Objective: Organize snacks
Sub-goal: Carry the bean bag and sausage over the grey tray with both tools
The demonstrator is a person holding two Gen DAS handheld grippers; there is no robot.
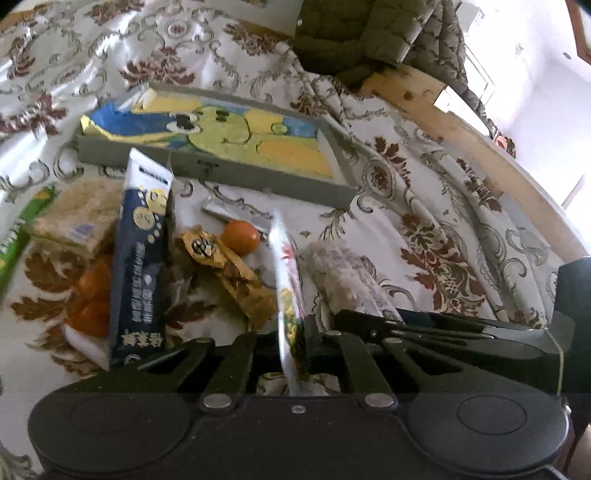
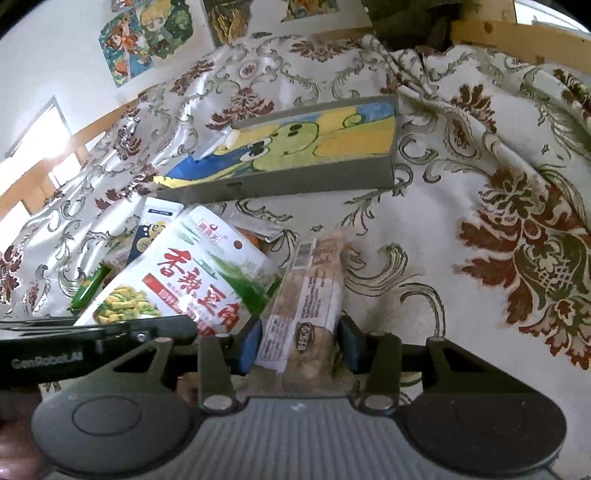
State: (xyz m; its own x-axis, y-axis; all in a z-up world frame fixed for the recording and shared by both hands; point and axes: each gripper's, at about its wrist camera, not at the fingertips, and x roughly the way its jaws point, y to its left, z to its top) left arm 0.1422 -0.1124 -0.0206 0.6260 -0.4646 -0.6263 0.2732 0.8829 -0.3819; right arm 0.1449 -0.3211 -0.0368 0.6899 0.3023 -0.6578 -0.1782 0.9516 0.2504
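My left gripper is shut on a white and green snack pouch, held edge-on; the same pouch shows flat in the right wrist view. My right gripper has its blue pads on both sides of a long clear-wrapped brown snack bar lying on the cloth. A grey tray with a cartoon frog picture lies beyond the pile; it also shows in the right wrist view. A dark blue carton, a yellow wrapped bar and oranges lie in the pile.
A floral cloth covers the surface. A rice-cracker pack, a green packet and a silver sachet lie near the pile. A wooden frame and dark quilted fabric sit behind.
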